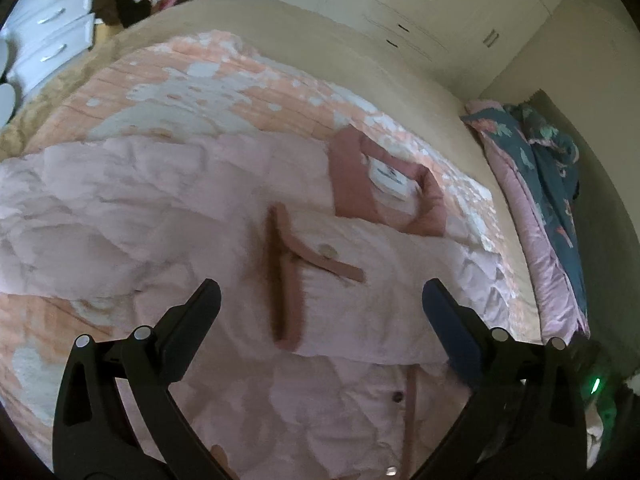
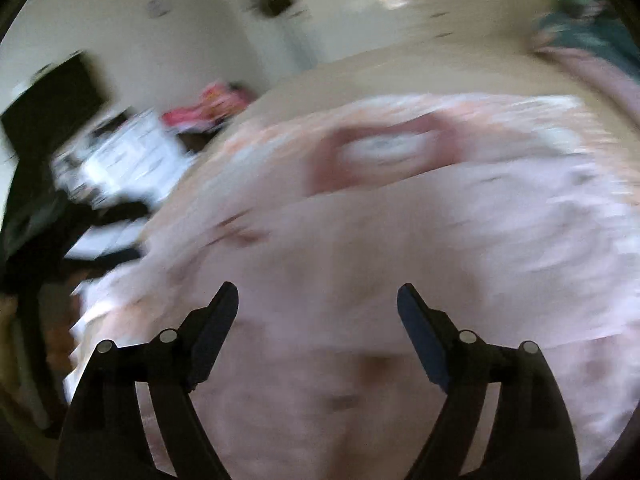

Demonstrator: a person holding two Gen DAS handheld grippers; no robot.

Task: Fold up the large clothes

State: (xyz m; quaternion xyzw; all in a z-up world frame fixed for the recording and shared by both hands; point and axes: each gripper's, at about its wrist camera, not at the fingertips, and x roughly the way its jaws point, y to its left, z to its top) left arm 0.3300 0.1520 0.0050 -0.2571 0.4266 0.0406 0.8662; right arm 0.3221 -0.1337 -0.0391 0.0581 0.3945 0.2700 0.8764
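Note:
A large pale pink quilted jacket (image 1: 168, 208) lies spread on the bed, with a darker pink collar (image 1: 384, 192) and a white label inside it, and a dark pink cuff (image 1: 286, 276) folded across its middle. My left gripper (image 1: 320, 300) is open and empty just above the folded sleeve. The right wrist view is motion-blurred; it shows the same jacket (image 2: 400, 248) and its collar (image 2: 384, 148). My right gripper (image 2: 318, 304) is open and empty above the jacket.
The jacket lies on a peach and white patterned bedspread (image 1: 224, 80). A folded pink and teal floral quilt (image 1: 548, 184) lies along the bed's right edge. White wardrobes (image 1: 420, 4) stand behind, a white drawer unit (image 1: 52, 36) at far left.

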